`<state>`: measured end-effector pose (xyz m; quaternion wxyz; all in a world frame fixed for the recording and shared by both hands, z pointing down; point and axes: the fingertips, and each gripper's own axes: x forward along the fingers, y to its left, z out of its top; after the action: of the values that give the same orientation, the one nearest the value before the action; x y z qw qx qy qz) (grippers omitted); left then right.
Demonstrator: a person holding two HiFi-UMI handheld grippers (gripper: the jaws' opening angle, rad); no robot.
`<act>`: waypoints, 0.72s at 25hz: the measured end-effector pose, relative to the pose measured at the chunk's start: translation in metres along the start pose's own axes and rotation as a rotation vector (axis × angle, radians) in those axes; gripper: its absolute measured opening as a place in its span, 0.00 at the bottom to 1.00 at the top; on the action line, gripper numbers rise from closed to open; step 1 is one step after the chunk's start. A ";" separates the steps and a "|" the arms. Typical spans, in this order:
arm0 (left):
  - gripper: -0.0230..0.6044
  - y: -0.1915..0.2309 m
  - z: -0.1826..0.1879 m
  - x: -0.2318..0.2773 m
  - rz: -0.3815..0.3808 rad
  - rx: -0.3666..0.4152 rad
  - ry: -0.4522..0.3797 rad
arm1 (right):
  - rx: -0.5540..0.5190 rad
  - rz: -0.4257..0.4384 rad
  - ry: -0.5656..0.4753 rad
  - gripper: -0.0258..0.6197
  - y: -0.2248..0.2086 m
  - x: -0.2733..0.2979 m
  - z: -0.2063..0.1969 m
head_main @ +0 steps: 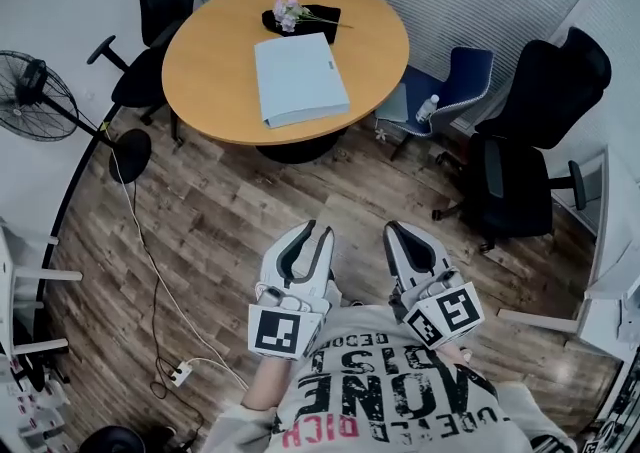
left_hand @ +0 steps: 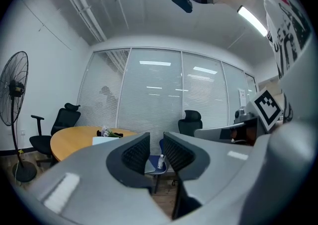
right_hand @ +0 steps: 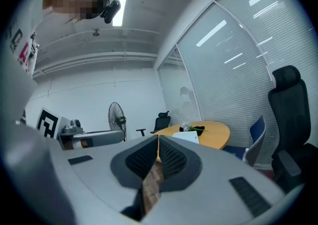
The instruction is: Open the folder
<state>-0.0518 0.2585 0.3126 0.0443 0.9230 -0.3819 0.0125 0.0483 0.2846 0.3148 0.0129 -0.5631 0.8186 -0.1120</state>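
Observation:
A closed pale blue folder (head_main: 298, 76) lies flat on the round wooden table (head_main: 215, 66) at the top of the head view. It also shows far off as the folder (left_hand: 105, 140) in the left gripper view and the folder (right_hand: 188, 137) in the right gripper view. Both grippers are held close to the person's body over the wood floor, well short of the table. My left gripper (head_main: 312, 232) points toward the table, its jaws a little apart with nothing between them (left_hand: 156, 142). Beside it, my right gripper (head_main: 396, 229) has its jaw tips touching and holds nothing (right_hand: 158, 138).
Pink flowers (head_main: 290, 11) on a black mat lie behind the folder. Black office chairs (head_main: 160, 11) (head_main: 530, 141) and a blue chair (head_main: 455, 86) with a bottle ring the table. A standing fan (head_main: 40, 96) and a power strip with its cable (head_main: 180, 373) are on the left.

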 end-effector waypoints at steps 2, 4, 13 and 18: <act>0.19 0.014 0.003 0.007 -0.007 0.003 -0.012 | 0.003 -0.001 0.001 0.06 0.001 0.015 0.001; 0.19 0.025 0.003 0.011 -0.013 -0.011 -0.012 | 0.004 0.000 0.002 0.06 0.003 0.027 0.000; 0.18 0.062 0.000 0.024 -0.048 -0.030 -0.006 | 0.023 -0.024 0.006 0.06 0.008 0.063 -0.006; 0.18 0.071 -0.001 0.022 -0.047 -0.050 -0.006 | 0.019 -0.026 0.014 0.06 0.012 0.074 -0.006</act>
<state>-0.0864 0.1926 0.3203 0.0664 0.9303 -0.3606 -0.0009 0.0099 0.2216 0.3265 0.0112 -0.5727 0.8103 -0.1239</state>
